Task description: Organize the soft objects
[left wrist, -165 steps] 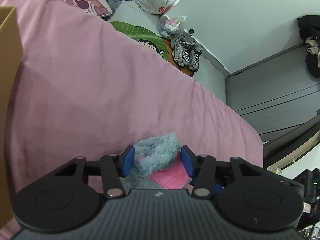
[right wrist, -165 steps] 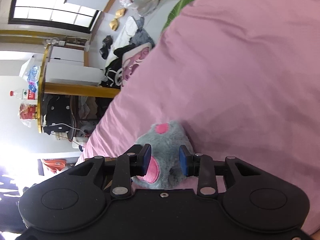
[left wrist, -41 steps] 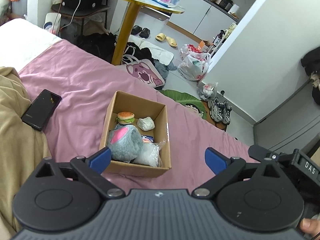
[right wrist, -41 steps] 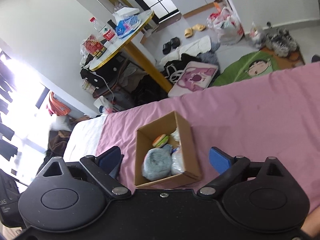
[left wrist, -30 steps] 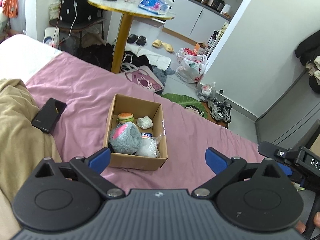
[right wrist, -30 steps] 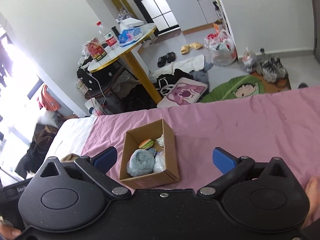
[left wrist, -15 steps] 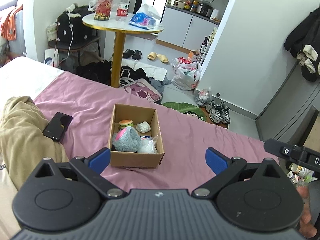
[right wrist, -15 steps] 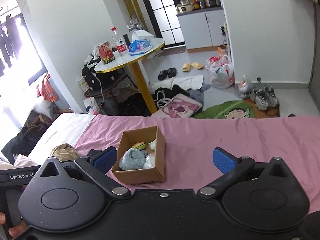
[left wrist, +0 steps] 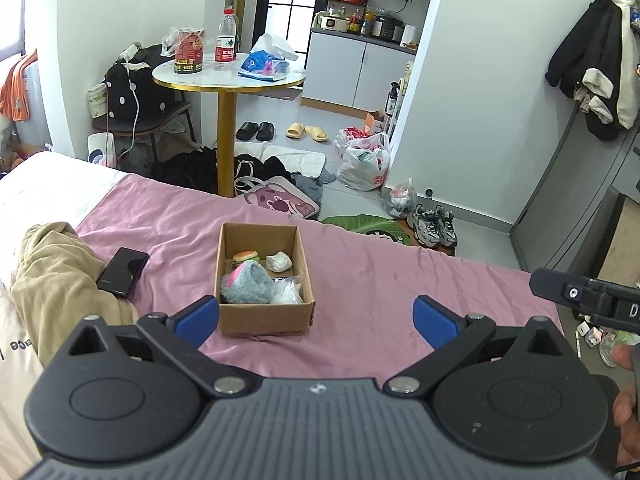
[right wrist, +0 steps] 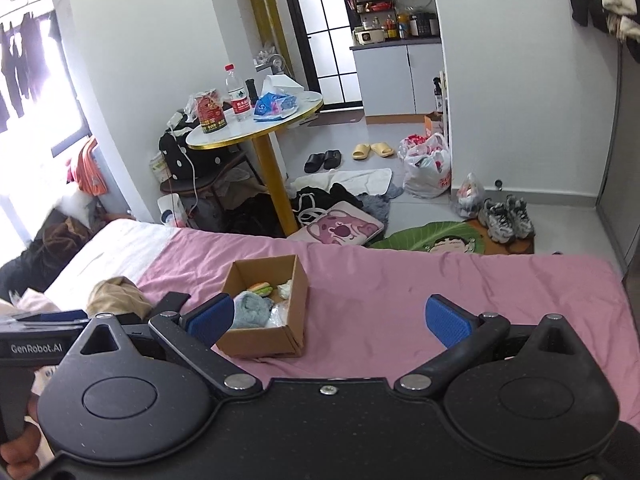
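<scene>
Cardboard box [left wrist: 264, 320] sits mid-frame on the pink sheet [left wrist: 380, 280], grey plush [left wrist: 248, 289] inside; your left gripper [left wrist: 316, 318] and right gripper [right wrist: 328, 320] both hang spread wide, empty.

Both wrist cameras look forward and down from well above the bed [left wrist: 360, 280], sharing the box [left wrist: 264, 320] ahead.

Open brown cardboard box [left wrist: 264, 312] holding soft objects, upright on the pink bedsheet [left wrist: 380, 280].
It lies beyond the jaws, nearer the left one in both views. Inside: a grey plush toy with a pink patch [left wrist: 246, 282], a small burger-shaped toy [left wrist: 245, 257], a crumpled white object [left wrist: 279, 261] and a clear plastic bag [left wrist: 287, 291].
</scene>
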`<action>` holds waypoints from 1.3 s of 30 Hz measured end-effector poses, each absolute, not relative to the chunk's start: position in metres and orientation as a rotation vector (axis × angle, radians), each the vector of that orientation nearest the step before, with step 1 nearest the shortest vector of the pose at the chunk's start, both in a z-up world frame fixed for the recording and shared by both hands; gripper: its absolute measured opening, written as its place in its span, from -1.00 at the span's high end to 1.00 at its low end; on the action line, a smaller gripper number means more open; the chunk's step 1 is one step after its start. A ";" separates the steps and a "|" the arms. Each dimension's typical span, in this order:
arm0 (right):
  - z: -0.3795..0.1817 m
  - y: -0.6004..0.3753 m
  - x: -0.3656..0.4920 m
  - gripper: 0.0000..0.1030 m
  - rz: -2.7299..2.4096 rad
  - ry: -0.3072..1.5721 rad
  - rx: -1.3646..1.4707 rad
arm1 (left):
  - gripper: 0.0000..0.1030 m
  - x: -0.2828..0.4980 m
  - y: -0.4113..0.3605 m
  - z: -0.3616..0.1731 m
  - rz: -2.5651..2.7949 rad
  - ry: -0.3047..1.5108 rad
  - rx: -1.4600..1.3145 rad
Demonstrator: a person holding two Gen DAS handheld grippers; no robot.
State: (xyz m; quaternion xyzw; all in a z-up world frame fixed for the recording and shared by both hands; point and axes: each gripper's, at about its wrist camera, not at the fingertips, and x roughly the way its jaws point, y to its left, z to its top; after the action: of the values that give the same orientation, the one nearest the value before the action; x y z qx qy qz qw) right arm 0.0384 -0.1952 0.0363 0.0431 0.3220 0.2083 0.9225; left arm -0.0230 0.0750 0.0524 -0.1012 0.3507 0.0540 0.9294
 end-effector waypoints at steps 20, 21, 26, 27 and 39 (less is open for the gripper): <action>0.039 -0.208 0.002 -1.00 0.425 0.627 0.054 | -0.99 -0.063 0.055 0.059 0.131 0.709 -0.186; 0.039 -0.208 0.000 -1.00 0.425 0.625 0.052 | -0.99 -0.064 0.055 0.059 0.131 0.709 -0.186; 0.038 -0.204 -0.003 -1.00 0.443 0.624 0.027 | -0.99 -0.065 0.054 0.057 0.135 0.714 -0.182; 0.038 -0.204 -0.003 -1.00 0.445 0.626 0.029 | -0.99 -0.065 0.053 0.057 0.133 0.715 -0.179; 0.032 -0.204 -0.002 -1.00 0.436 0.644 0.034 | -0.99 -0.062 0.052 0.051 0.125 0.742 -0.166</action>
State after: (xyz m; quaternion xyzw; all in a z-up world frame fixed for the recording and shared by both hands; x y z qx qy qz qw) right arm -0.0020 -0.2037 0.0325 0.0167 0.3137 0.2126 0.9252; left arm -0.0623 0.0523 0.0505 -0.0809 0.3618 0.0609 0.9268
